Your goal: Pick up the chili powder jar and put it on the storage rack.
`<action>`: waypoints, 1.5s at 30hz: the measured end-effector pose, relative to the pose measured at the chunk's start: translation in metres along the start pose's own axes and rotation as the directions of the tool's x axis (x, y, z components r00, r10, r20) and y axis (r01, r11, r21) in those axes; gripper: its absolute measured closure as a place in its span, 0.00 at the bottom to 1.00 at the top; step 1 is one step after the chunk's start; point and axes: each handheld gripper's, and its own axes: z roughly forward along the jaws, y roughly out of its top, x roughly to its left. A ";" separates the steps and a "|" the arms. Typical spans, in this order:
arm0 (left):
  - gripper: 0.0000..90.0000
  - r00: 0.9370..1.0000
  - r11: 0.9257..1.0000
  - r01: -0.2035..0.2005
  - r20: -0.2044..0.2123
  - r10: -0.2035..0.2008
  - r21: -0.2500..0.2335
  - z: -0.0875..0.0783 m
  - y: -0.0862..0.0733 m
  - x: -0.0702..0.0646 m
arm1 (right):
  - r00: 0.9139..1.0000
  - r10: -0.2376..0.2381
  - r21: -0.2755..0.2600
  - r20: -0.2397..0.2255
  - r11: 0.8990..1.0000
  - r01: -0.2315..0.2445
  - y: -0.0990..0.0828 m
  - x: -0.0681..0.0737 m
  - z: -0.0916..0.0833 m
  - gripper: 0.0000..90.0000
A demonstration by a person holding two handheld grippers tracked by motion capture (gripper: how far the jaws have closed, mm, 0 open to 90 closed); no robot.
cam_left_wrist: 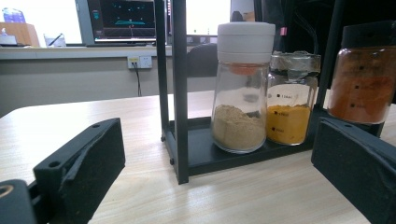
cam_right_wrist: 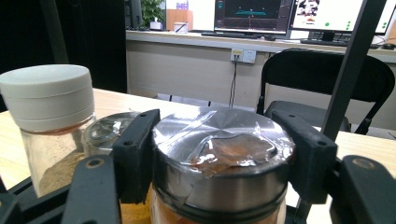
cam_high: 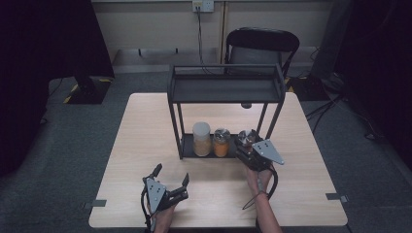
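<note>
Jars stand in a row on the bottom shelf of the black rack [cam_high: 176, 112], which sits near the far edge of the table [cam_high: 145, 145]. We see the right gripper [cam_high: 247, 145] at the right end of that shelf, and its two black jaws are closed tight on the jar with the shiny lid [cam_right_wrist: 223, 154]. One jaw presses each side of the lid, so this jar sits right between the fingers. It has red-brown powder inside. Just beside it is the jar of yellow powder [cam_left_wrist: 290, 100], and next comes the jar with the white cap [cam_left_wrist: 243, 88], which has tan powder in it. We see the left gripper [cam_high: 171, 180] near the front edge of the table, well apart from the rack. Its jaws are wide open and hold nothing. They point at the rack.
</note>
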 end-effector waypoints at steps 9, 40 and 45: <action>0.02 1.000 1.000 0.001 0.002 -0.001 -0.001 0.000 0.000 0.000 | 1.000 -0.004 0.010 0.013 1.000 0.004 0.001 0.000 0.009 0.39; 0.02 1.000 1.000 0.001 0.007 -0.001 -0.004 -0.001 -0.001 0.001 | 0.999 -0.004 0.036 0.044 0.999 0.003 0.000 0.006 0.031 0.39; 0.02 1.000 1.000 0.002 0.007 -0.002 -0.005 -0.001 -0.001 0.001 | 0.998 0.002 0.044 0.055 0.999 -0.005 -0.002 0.007 0.033 0.39</action>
